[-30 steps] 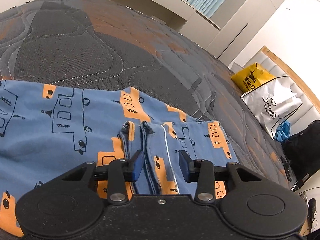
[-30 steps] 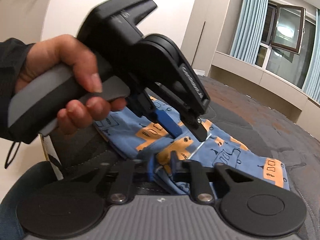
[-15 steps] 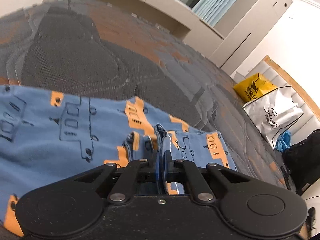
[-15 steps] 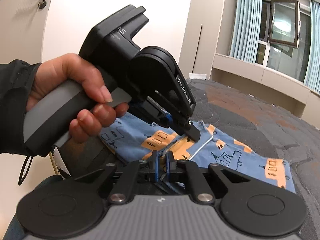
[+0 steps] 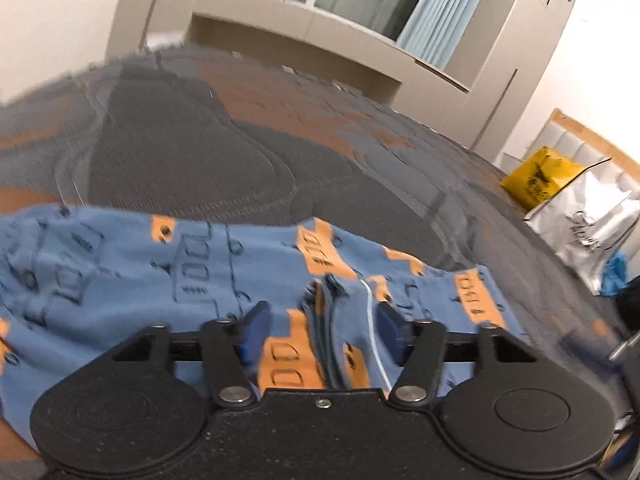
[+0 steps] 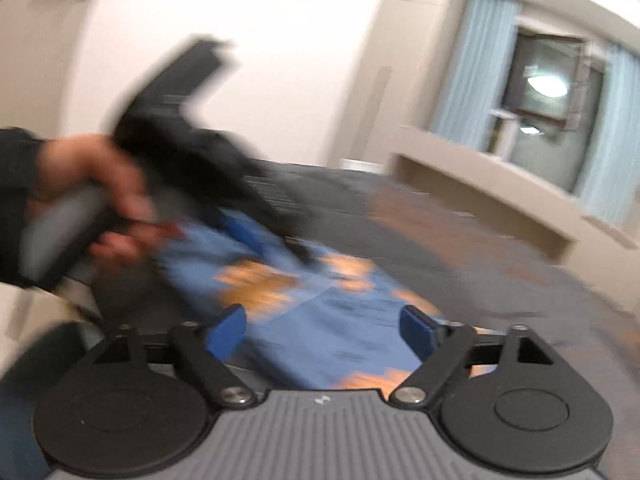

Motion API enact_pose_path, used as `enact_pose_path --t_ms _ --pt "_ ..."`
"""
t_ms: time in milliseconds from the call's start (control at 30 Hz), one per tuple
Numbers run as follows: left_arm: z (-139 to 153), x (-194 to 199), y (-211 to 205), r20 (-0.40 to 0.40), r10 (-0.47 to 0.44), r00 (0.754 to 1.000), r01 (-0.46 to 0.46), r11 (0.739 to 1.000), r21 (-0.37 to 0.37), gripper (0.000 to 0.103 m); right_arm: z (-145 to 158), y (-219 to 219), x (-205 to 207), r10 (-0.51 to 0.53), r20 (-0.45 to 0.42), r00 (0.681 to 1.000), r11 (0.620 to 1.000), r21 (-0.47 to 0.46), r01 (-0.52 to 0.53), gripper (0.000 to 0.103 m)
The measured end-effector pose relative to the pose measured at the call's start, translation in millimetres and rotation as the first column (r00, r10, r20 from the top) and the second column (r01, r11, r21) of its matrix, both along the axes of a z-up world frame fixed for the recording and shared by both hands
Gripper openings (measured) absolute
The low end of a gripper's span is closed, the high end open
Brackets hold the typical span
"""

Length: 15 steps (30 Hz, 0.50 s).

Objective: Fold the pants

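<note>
Bed (image 5: 200,152), pants (image 5: 120,280), both grippers' jaws opening w/o grip, bags (image 5: 580,220) left-cam only

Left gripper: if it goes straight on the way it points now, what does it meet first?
Probably the blue pants: the left gripper points down at their bunched folds, jaws opening with cloth between them. Beyond lies the dark quilted bed. Depth is unclear.

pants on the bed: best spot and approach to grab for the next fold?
Judging by the pants, pinch the bunched, stacked edge lying between the opening left gripper pads, coming low from the near side; those upright layers give the pads something to bite.
</note>
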State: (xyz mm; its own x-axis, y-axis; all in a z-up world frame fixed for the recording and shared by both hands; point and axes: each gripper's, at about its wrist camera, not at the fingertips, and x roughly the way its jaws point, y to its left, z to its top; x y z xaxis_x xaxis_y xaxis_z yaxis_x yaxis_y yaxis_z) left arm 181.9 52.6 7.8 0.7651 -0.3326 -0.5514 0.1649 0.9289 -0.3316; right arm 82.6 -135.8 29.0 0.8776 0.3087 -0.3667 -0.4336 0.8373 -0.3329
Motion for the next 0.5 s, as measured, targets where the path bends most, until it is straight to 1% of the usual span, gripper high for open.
enact_pose_path --t_ms 33,67,100,133,200,233,300,367,433,500 --pt "0.0 -0.5 -4.3 0.023 0.015 1.0 -0.016 0.999 0.037 0.085 0.8 -10.4 5.8 -0.052 0.02 0.998 0.999 -0.016 0.052 0.1" --pt "0.1 0.0 -10.1 0.038 0.026 0.999 -0.029 0.997 0.076 0.087 2.6 -21.9 15.0 -0.117 0.045 0.992 0.992 -0.035 0.119 0.102" --pt "-1.3 0.5 -16.8 0.048 0.038 0.998 -0.044 0.991 0.126 0.088 4.2 -31.2 25.6 -0.174 0.068 0.982 0.983 -0.053 0.177 0.103" --pt "-3.9 1.6 -20.6 0.052 0.043 0.998 -0.051 0.986 0.162 0.088 5.4 -40.2 39.8 -0.228 0.092 0.969 0.969 -0.072 0.235 0.103" --pt "-8.9 5.3 -26.7 0.045 0.048 0.998 -0.056 0.976 0.21 0.088 3.7 -52.9 73.3 -0.325 0.112 0.939 0.935 -0.115 0.337 0.103" --pt "-11.2 7.3 -26.4 0.042 0.053 0.998 -0.06 0.974 0.218 0.09 -0.6 -59.5 86.5 -0.351 0.113 0.929 0.922 -0.128 0.364 0.103" --pt "-13.4 8.3 -25.2 0.049 0.064 0.997 -0.073 0.973 0.219 0.093 -8.7 -67.7 118.5 -0.378 0.088 0.922 0.912 -0.138 0.387 0.102" --pt "-14.3 7.4 -23.8 0.051 0.069 0.996 -0.079 0.973 0.216 0.094 -18.8 -71.4 144.3 -0.391 0.036 0.92 0.909 -0.14 0.392 0.102" --pt "-15.2 6.0 -24.1 0.056 0.071 0.996 -0.082 0.973 0.218 0.095 -31.7 -73.7 155.7 -0.39 -0.009 0.921 0.908 -0.173 0.382 0.102" --pt "-14.1 5.2 -23.1 0.06 0.07 0.996 -0.081 0.975 0.205 0.094 -32.6 -76.1 155.3 -0.383 0.005 0.924 0.91 -0.169 0.378 0.102"
